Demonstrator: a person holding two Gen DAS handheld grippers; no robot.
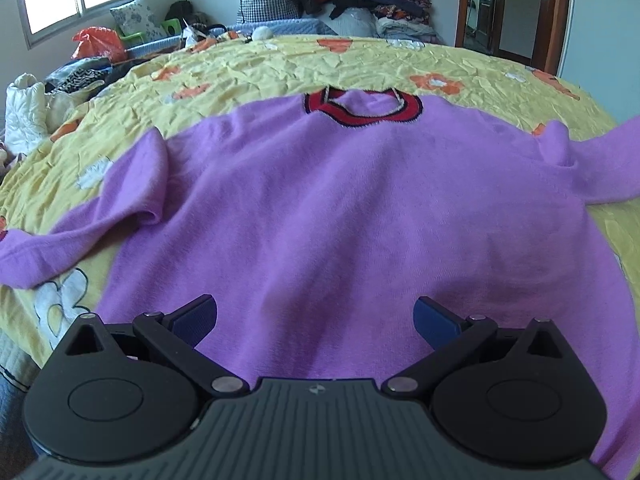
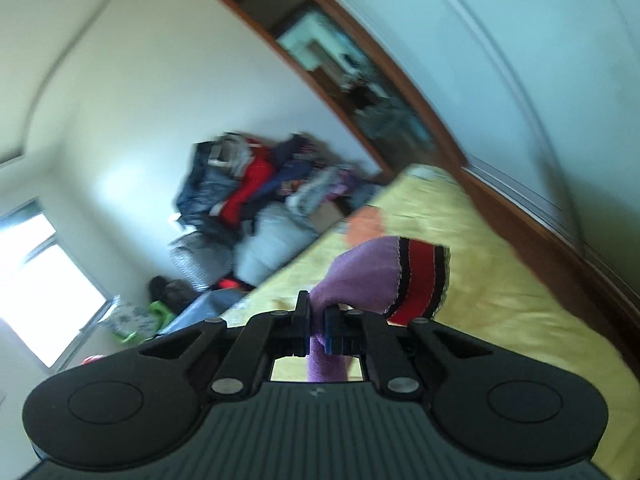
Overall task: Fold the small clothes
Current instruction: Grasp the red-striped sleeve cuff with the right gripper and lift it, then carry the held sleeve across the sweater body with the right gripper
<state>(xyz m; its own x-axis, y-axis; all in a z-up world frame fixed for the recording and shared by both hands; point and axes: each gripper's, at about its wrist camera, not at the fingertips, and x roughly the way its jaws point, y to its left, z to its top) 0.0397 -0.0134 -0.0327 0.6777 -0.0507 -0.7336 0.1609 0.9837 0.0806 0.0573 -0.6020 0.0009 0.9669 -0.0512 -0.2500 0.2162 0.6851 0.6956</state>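
Purple sweater point(image 1: 352, 216) lies flat on the yellow bedspread point(image 1: 280, 68). Your right gripper point(image 2: 318, 320) pinches its sleeve point(image 2: 360, 276), prob. lifted, view's blurred; left gripper point(image 1: 316, 320) spread over hem. Next: fold sleeve inward across body.

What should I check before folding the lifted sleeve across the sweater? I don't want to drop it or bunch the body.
1. Right gripper shut on the sleeve: ok, purple fabric is pinched between its fingers.
2. Grip placement: ok, just short of the red striped cuff, which hangs free past the fingers.
3. Sweater body flat on the yellow bedspread: ok, only light wrinkles show.
4. Left gripper free: ok, open, holding nothing, over the hem area.
5. Other sleeve laid out: not ok, it is bent and creased near the shoulder.
6. Height of the lifted sleeve above the bed: cannot tell, the right wrist view is tilted and blurred.
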